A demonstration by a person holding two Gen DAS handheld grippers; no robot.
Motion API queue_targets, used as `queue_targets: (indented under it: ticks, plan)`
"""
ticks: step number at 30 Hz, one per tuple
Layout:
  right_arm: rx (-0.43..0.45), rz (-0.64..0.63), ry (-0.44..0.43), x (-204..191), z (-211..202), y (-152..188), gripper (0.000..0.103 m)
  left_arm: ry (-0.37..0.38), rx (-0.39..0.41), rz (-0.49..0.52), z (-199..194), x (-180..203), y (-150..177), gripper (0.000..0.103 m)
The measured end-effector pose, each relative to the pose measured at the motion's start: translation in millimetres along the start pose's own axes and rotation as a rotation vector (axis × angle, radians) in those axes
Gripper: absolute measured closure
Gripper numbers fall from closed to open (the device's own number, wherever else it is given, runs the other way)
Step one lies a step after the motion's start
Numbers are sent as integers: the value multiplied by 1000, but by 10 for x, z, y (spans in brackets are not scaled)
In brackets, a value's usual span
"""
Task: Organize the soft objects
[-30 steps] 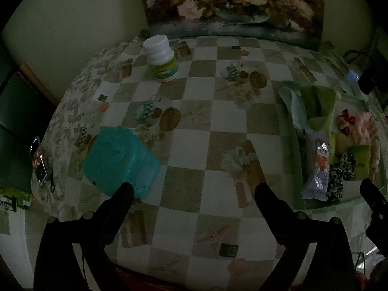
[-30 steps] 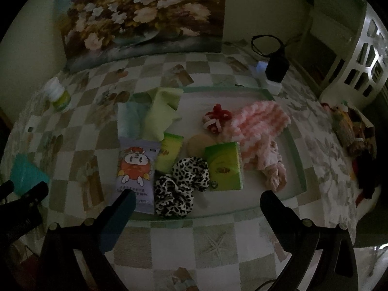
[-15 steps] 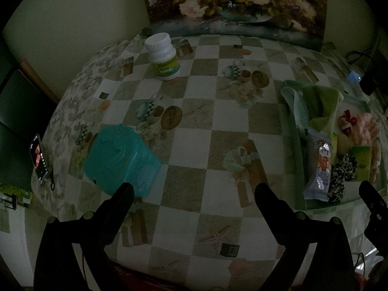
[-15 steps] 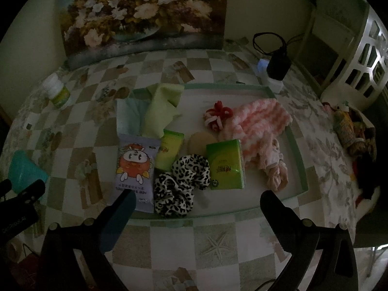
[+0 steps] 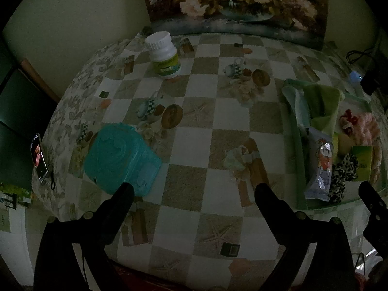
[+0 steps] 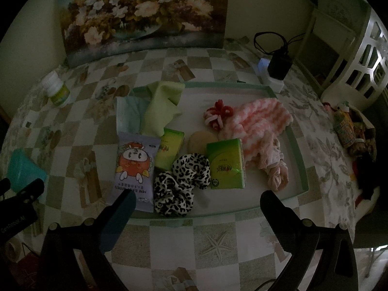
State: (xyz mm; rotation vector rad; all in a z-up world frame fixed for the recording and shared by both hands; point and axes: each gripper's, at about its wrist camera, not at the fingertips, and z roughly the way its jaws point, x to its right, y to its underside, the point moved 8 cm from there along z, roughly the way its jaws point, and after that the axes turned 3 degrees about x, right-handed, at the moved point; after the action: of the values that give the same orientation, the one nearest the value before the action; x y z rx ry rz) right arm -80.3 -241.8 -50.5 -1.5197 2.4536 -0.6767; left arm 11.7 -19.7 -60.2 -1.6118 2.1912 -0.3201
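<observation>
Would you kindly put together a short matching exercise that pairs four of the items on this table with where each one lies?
Things:
1. leopard-print scrunchie
2. white pill bottle
3. teal container
4. pink striped cloth

Places:
A. on the tablecloth near the flower painting, outside the tray
B. in the tray, against its near edge
C. on the tablecloth just ahead of the left gripper
D. in the tray, on its right side

Pairs: 1-B, 2-A, 3-C, 4-D
</observation>
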Motion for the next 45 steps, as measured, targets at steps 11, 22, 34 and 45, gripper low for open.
queue_targets:
  ticks: [11,22,34,45]
  plan:
    - [-6,-6,0,-7,27,13,0,-2,-10,-8,14,-7,20,3]
    - [-7,-6,0,-7,30,16,0,-2,-21,-11,33,-18,27,3]
    - [-8,-7,-1,-3,36,16,0,-1,-30,-20,55,-53,32,3]
    - [-9,-8,-2,-2,40,19,0,7,-11,-31,18,-76,15,3]
